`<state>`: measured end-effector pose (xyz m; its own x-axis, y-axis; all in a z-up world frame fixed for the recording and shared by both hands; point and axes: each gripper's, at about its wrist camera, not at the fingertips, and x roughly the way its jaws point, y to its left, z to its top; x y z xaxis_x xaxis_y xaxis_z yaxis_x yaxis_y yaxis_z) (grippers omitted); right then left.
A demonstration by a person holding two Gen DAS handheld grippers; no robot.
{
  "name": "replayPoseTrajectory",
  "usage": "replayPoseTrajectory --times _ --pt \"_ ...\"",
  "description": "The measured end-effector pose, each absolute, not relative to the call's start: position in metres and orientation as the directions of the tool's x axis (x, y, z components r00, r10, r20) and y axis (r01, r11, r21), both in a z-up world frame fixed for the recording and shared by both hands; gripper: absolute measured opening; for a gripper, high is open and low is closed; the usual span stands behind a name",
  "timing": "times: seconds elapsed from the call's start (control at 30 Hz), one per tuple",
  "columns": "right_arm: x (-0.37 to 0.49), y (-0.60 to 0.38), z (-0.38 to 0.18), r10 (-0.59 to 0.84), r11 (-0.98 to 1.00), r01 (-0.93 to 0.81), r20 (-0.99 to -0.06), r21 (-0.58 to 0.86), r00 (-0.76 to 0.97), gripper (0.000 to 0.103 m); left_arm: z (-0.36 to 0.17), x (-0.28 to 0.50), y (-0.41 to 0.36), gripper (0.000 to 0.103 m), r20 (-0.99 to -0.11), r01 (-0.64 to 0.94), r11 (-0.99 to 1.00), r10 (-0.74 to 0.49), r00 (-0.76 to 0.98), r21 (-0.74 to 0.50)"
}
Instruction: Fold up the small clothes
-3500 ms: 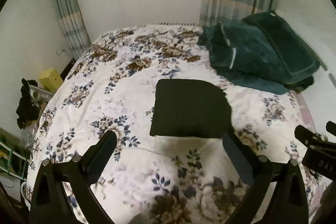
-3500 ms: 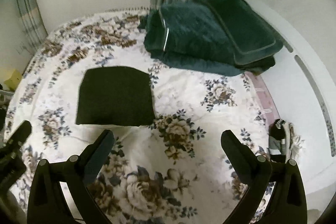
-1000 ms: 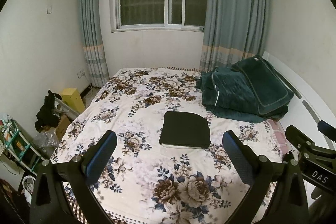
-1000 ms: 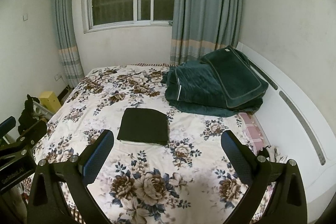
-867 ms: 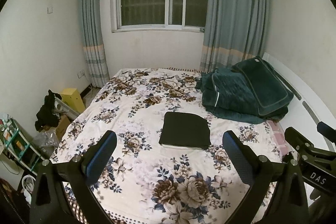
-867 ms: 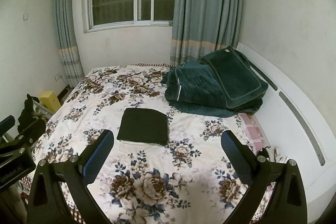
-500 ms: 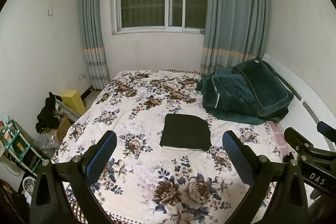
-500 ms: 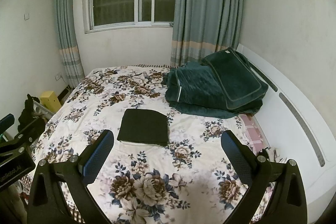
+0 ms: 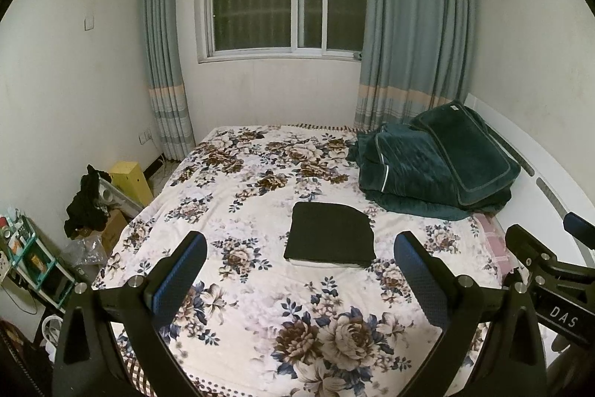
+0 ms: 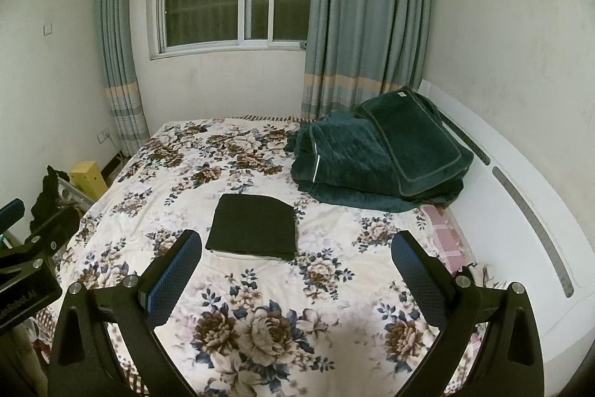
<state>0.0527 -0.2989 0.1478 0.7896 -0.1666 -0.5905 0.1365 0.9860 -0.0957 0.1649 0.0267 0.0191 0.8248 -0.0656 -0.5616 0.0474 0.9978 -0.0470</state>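
A dark folded garment (image 9: pixel 329 235) (image 10: pixel 253 226) lies flat as a neat rectangle in the middle of the floral bed (image 9: pixel 260 285) (image 10: pixel 260 293), with a pale layer showing under its near edge. My left gripper (image 9: pixel 299 265) hangs open well back from it, above the bed's near end, nothing between its fingers. My right gripper (image 10: pixel 295 261) is also open and empty, equally far back. In the left wrist view the right gripper's body shows at the right edge; in the right wrist view the left gripper's body shows at the left edge.
A heap of dark green quilts (image 9: pixel 435 162) (image 10: pixel 379 151) sits at the bed's far right against a white headboard (image 10: pixel 520 196). Left of the bed are a yellow box (image 9: pixel 130 179), dark clothes (image 9: pixel 87 201) and a small shelf (image 9: pixel 26 259). Window and curtains stand behind.
Both grippers have pulled back and up from close over the garment to a far view of the whole bed; over the last second they barely shift. The garment has stayed put.
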Motion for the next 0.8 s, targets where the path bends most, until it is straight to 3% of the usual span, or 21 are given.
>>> replayPoseTrajectory --times 0.8 --pt "0.053 -0.292 0.149 -0.162 0.987 0.135 -0.587 -0.090 0.793 0.103 0.024 0.165 0.043 0.103 -0.555 0.037 0.999 -0.044 0.830 -0.024"
